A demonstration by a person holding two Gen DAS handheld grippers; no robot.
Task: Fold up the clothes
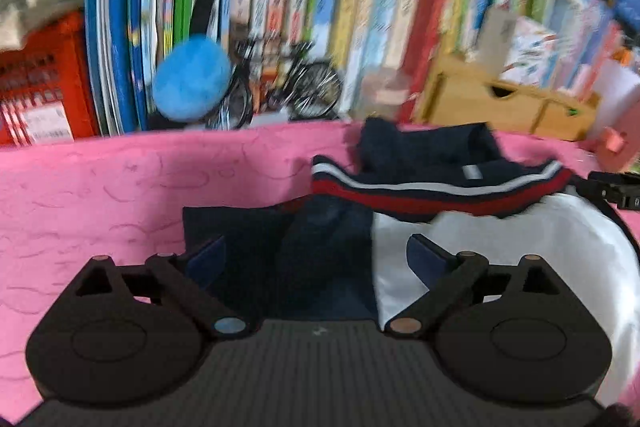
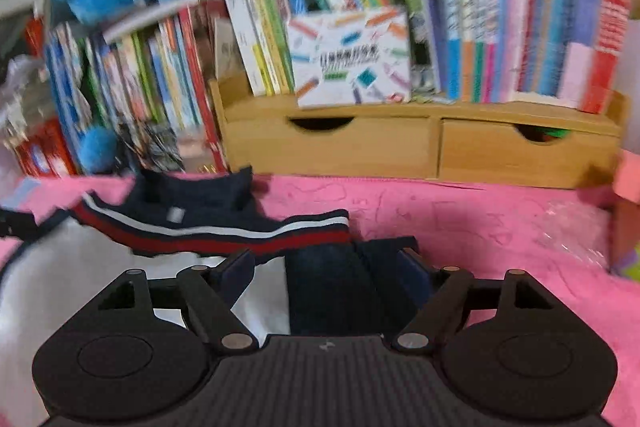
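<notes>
Here, wooden drawer organizer holding upright books, left gripper and right gripper spread, empty, over garment.

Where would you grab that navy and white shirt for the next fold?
I'd take the shirt by its striped hem band, which is already folded over and lies across the white part. That band is thick, raised and runs straight, so each open hand-held gripper could probably come in from the near side, low over the pink cloth, and pinch one end.
</notes>
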